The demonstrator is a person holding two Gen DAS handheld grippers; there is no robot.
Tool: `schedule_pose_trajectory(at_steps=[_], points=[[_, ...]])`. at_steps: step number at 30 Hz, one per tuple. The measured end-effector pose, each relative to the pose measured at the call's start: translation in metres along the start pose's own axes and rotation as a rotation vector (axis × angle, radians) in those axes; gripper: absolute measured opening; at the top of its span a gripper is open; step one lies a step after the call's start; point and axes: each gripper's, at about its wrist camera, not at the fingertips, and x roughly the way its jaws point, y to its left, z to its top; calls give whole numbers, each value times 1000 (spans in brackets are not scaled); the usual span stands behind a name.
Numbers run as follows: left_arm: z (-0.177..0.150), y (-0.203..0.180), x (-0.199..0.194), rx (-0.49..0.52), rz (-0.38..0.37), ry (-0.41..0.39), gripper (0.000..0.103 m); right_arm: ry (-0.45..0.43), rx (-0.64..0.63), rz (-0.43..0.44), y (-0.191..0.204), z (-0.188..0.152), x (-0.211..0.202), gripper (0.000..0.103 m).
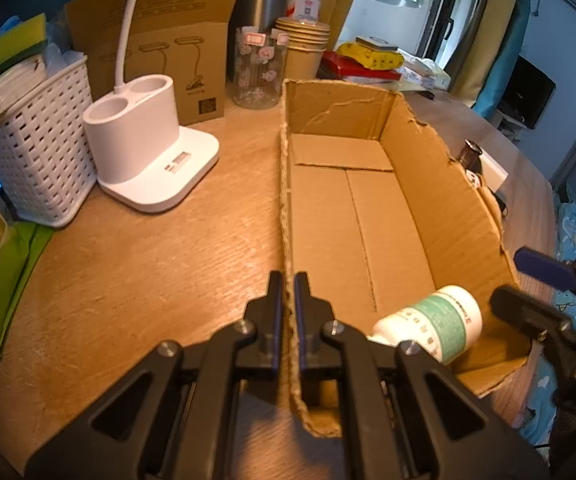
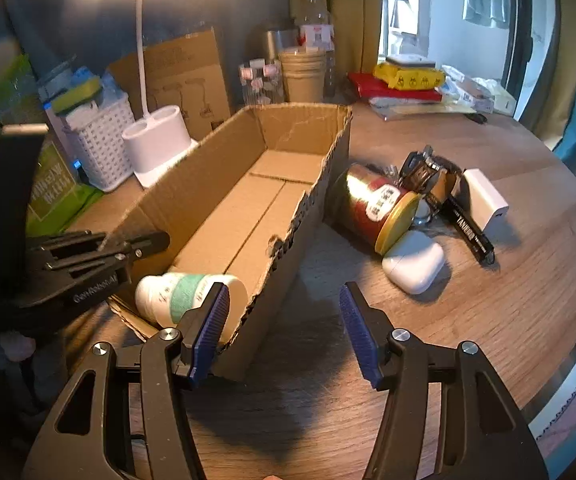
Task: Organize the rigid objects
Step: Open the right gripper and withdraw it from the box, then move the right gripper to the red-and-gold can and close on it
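Jaws of my left gripper (image 1: pixel 288 284) pinch the cardboard box (image 1: pixel 367 216) wall to steady it; my right gripper (image 2: pixel 284 320) gapes empty w/ jaws straddling the opposite wall, white bottle (image 2: pixel 184 296) lying inside by its left pad; red can (image 2: pixel 371 208) etc. wait beyond.

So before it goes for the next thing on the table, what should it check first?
1. White bottle is inside the cardboard box, lying on its side at the near end: ok.
2. Right gripper is empty, jaws apart, nothing between the pads: ok.
3. Left gripper is clamped on the box's left wall, steadying it: ok.
4. Room left in the box: the rest of the floor is bare: ok.
5. Next things in sight: the red can lies on its side outside the box, beside the white earbud case: ok.
6. Whether the can touches the earbud case: cannot tell.
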Motion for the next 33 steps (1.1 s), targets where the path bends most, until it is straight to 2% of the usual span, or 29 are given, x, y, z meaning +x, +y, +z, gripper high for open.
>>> schedule_pose_trajectory(at_steps=[2,3,4,11,21,33], points=[[0,0,0,1,-1,1,6,-29,11,-2,-4,3,-4,64],[0,0,1,1,-1,1,6,-43,20,-2,-7,4,-6,72],[0,1,1,1,-1,1,6,-60,30,-2,-11,5,-8,73],[0,0,1,-3,2,3,6,-141,83,-40,-35,12,-21,78],[-1,0,1,-6,2,3,6,-140,88,-93,-68,12,-15,79],[-3,0,-2,-13,7,-9,6,-96,13,-48,-81,25,18,79]])
